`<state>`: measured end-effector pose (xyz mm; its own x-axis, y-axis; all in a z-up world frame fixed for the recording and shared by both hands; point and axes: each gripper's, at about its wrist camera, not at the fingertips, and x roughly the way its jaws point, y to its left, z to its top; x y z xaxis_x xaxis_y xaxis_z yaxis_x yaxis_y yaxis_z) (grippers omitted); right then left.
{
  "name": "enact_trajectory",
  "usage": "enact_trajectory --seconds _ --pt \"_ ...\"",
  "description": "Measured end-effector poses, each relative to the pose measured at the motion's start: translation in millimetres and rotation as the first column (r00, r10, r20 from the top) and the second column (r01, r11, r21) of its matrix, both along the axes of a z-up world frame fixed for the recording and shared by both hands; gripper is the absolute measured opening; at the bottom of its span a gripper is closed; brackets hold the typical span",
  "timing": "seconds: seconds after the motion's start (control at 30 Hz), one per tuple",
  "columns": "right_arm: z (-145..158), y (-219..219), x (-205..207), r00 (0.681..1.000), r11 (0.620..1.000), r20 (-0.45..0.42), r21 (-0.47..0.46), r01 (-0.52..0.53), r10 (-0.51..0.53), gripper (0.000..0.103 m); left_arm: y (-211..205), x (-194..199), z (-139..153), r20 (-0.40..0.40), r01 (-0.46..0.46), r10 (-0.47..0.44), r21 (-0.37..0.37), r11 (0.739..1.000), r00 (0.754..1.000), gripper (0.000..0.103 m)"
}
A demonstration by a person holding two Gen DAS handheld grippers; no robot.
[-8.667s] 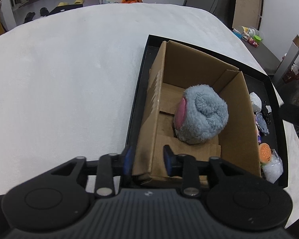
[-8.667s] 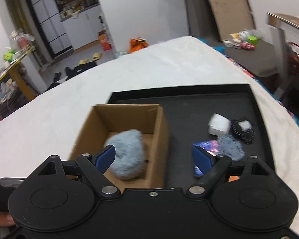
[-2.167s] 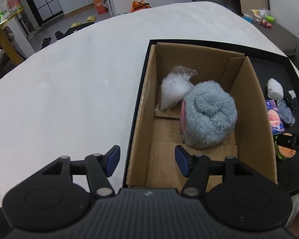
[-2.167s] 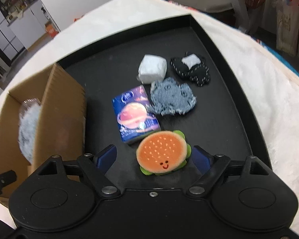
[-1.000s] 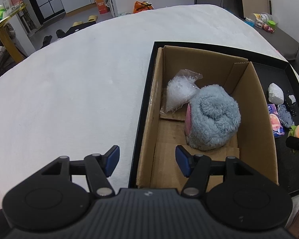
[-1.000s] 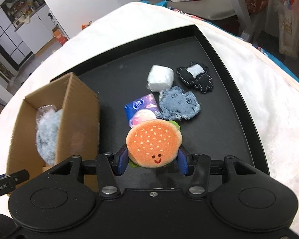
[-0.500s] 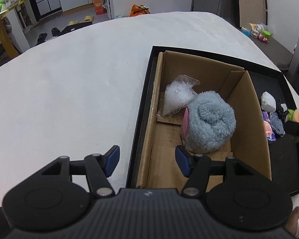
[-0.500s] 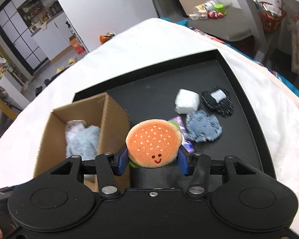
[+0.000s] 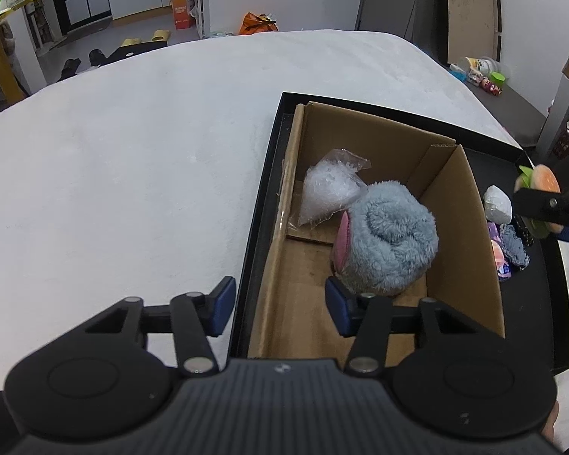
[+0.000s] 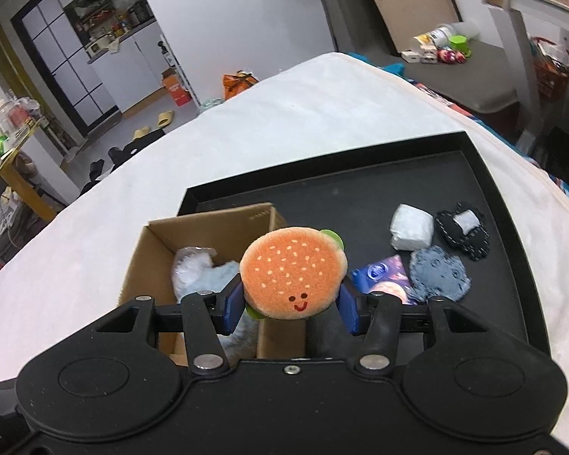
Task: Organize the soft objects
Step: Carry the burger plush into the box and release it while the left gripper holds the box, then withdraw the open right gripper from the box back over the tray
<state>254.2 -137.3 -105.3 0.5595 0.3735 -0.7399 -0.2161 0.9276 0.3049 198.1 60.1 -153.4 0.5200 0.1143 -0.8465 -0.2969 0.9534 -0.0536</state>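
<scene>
My right gripper (image 10: 292,307) is shut on an orange plush burger (image 10: 293,273) and holds it in the air above the right wall of the cardboard box (image 10: 159,242); the burger also shows at the right edge of the left wrist view (image 9: 542,185). The box (image 9: 466,227) stands in a black tray (image 9: 269,174) and holds a rolled grey plush (image 9: 390,239) and a clear plastic bag (image 9: 330,189). My left gripper (image 9: 278,305) is open and empty, over the box's near left corner.
On the tray (image 10: 493,204) right of the box lie a white wrapped block (image 10: 411,226), a black fabric patch (image 10: 462,233), a grey denim patch (image 10: 438,278) and a purple packet (image 10: 383,276). The tray sits on a white padded surface (image 9: 132,159).
My right gripper closed on the burger on the tray, lifted it and carried it left toward the box. My left gripper stayed open near the box's front edge.
</scene>
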Motion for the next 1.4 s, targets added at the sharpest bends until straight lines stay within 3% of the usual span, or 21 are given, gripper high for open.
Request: enact_trajectory --seconds 0.2,0.43,0.8,0.9,1.1,1.4 --pt "6.9 19.2 2.0 0.999 0.999 0.011 -0.005 -0.034 0.034 0.050 5.7 0.5 -4.0 0.002 -0.007 0.007 -0.035 0.999 1.000 0.026" --pt "8.6 44.1 -5.0 0.997 0.997 -0.005 0.003 -0.078 0.078 0.051 15.1 -1.9 -7.2 0.007 -0.026 0.026 -0.071 0.997 1.000 0.012" --pt "9.6 78.0 -11.9 0.987 0.985 -0.067 0.100 -0.142 0.149 0.059 22.3 -3.8 -9.3 0.016 -0.036 0.038 -0.107 0.994 0.999 0.012" --pt "10.2 77.1 -11.8 0.983 0.978 -0.085 0.148 -0.146 0.160 0.074 24.0 -4.4 -9.2 0.015 -0.036 0.038 -0.114 0.993 0.999 0.013" --pt "12.8 65.5 -10.3 0.987 0.983 -0.076 0.136 -0.127 0.138 0.074 25.4 -3.5 -9.1 0.008 -0.037 0.038 -0.124 0.992 0.999 0.013" --pt "9.5 35.4 -12.7 0.993 0.994 -0.047 0.031 -0.104 0.106 0.074 20.9 -2.8 -4.9 0.001 -0.032 0.032 -0.103 0.994 0.999 0.016"
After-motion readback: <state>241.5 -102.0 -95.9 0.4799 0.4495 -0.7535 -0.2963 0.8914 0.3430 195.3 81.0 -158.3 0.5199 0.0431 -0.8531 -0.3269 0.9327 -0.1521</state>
